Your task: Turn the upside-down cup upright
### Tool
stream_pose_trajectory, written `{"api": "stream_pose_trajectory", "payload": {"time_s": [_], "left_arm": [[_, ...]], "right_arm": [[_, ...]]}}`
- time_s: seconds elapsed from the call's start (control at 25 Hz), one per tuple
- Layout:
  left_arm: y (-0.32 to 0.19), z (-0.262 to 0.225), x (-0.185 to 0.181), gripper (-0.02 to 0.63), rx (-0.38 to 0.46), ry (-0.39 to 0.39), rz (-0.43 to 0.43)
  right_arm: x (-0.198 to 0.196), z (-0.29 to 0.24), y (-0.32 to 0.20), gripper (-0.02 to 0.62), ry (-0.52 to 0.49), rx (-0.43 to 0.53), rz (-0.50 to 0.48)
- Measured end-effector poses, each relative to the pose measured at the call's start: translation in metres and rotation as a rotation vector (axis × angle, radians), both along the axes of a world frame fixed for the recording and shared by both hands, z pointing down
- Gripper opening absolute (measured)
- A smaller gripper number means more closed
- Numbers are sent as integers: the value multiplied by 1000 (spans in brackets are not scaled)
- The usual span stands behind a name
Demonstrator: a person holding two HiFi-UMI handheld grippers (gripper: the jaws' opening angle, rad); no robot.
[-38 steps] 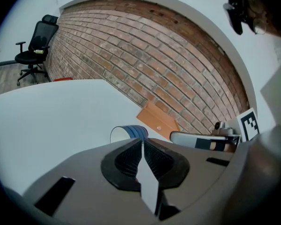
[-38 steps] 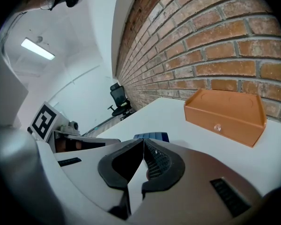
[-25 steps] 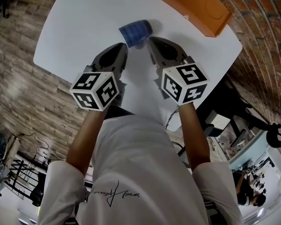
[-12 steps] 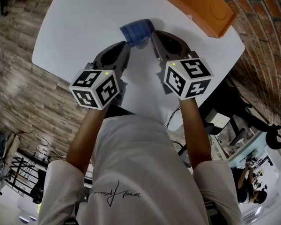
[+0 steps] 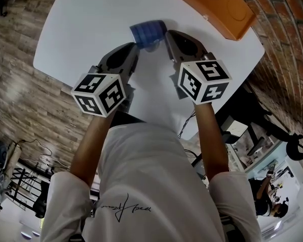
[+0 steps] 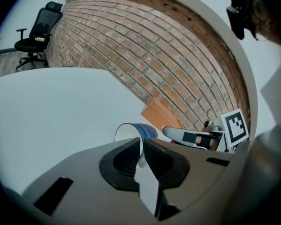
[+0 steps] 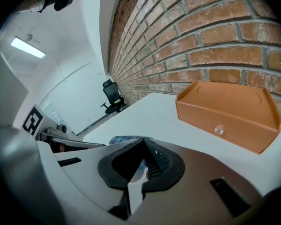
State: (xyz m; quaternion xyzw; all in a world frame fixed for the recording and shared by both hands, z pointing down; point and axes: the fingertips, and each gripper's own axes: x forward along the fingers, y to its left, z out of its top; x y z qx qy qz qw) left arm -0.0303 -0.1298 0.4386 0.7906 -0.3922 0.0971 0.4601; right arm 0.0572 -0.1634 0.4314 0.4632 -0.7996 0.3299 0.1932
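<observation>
The blue cup (image 5: pixel 147 32) lies tilted on its side above the white table (image 5: pixel 91 24), between my two grippers. Its white inside and open mouth (image 6: pixel 131 131) face the left gripper view. My left gripper (image 5: pixel 136 45) is shut on the cup's rim, and the thin wall shows between the jaws (image 6: pixel 141 146). My right gripper (image 5: pixel 166 34) comes in from the right at the cup's other end. Its jaws (image 7: pixel 144 156) stand shut with a pale blue edge of the cup (image 7: pixel 122 139) between them. Most of the cup's base is hidden by the fingers.
An orange tray (image 5: pixel 217 6) lies at the table's far right corner, close beside the right gripper, and shows near the brick wall (image 7: pixel 225 111). The table's rounded edges drop to a wood floor on the left. An office chair (image 6: pixel 37 32) stands far off.
Both grippers and the cup have shifted slightly farther onto the table. The left gripper's marker cube has drifted a little to the left. Both grips look unchanged.
</observation>
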Motion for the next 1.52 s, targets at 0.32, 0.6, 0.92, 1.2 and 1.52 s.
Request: {"api": "stream_pose_trajectory", "payload": {"time_s": [0.32, 0.6, 0.92, 1.2, 1.52], "left_arm": [[-4, 1, 4, 12, -8, 24, 13], [-8, 1, 2, 12, -14, 38, 9], [-11, -1, 3, 12, -9, 71, 7], [-15, -2, 1, 12, 6, 89, -10], [-15, -2, 2, 12, -8, 116, -6]], "right_arm": [[-3, 3, -3, 21, -6, -5, -3], [-5, 8, -5, 21, -2, -17, -16], [-6, 12, -8, 21, -2, -23, -23], [-6, 15, -7, 21, -10, -31, -11], [-4, 15, -9, 21, -23, -33, 2]]}}
